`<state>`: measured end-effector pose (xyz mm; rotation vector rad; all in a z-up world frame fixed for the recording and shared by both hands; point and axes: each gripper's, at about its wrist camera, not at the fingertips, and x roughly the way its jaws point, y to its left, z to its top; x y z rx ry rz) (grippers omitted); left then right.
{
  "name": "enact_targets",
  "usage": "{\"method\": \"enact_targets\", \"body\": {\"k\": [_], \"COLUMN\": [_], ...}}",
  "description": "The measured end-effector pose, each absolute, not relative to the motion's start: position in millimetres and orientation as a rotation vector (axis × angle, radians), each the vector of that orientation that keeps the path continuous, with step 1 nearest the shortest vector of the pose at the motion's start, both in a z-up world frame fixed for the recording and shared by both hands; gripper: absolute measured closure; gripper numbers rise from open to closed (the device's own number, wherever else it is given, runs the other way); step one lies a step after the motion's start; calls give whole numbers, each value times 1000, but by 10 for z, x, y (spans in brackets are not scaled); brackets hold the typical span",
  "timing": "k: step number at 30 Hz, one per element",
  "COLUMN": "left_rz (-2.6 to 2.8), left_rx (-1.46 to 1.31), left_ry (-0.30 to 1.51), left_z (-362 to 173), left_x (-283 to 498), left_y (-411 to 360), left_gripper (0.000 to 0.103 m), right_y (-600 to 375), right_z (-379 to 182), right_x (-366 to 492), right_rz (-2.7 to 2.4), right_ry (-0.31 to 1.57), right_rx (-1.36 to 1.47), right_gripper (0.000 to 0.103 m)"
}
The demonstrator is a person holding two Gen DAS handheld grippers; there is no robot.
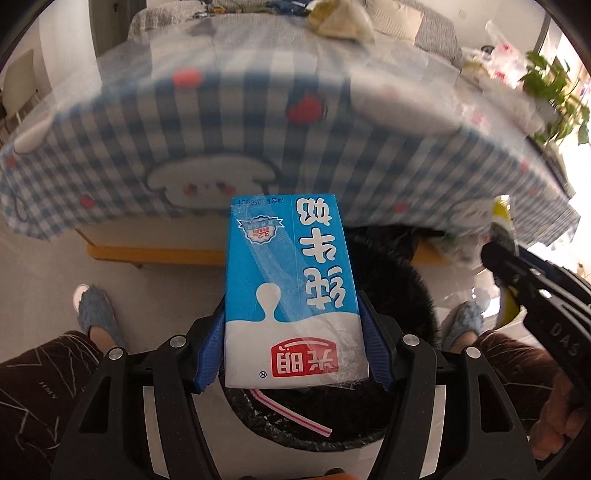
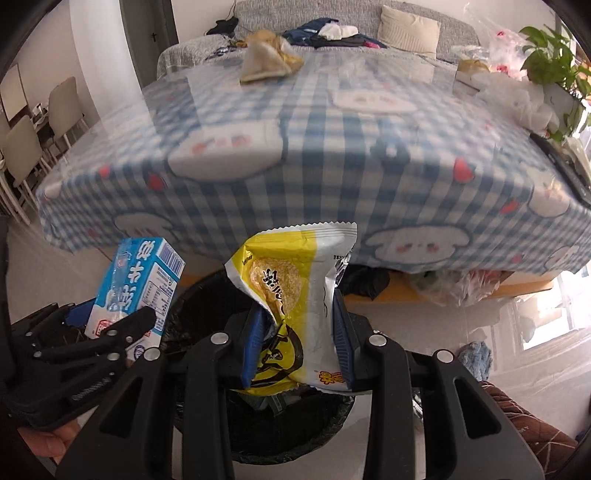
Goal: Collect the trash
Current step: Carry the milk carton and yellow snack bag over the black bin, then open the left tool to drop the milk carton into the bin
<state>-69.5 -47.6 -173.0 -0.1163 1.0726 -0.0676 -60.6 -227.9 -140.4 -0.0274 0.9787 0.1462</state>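
My left gripper is shut on a blue and white milk carton with a striped straw, held above a bin lined with a black bag. My right gripper is shut on a yellow and silver snack wrapper, also above the bin. The milk carton and left gripper show at the left of the right wrist view. The right gripper with the wrapper shows at the right of the left wrist view.
A table with a blue checked cloth stands just behind the bin. It bears a crumpled bag, plastic bags and a plant. My slippered feet flank the bin. Chairs stand far left, a sofa behind.
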Motion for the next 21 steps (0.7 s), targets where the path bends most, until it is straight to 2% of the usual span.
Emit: {"method": "enact_targets", "body": {"k": [6, 21], "left_rz": [-40, -100], "left_rx": [-135, -67], "left_ry": [1145, 1176], "left_z": [-2134, -2449], "left_x": [-599, -523], "left_y": [-443, -939], "left_gripper": [40, 40], "right_y": [-2391, -2753], "right_z": [-1680, -1954], "right_x": [-578, -560], "right_rz": [119, 36], "right_ry": [1013, 1058], "right_rx": [-15, 33], "right_gripper": [71, 71]}}
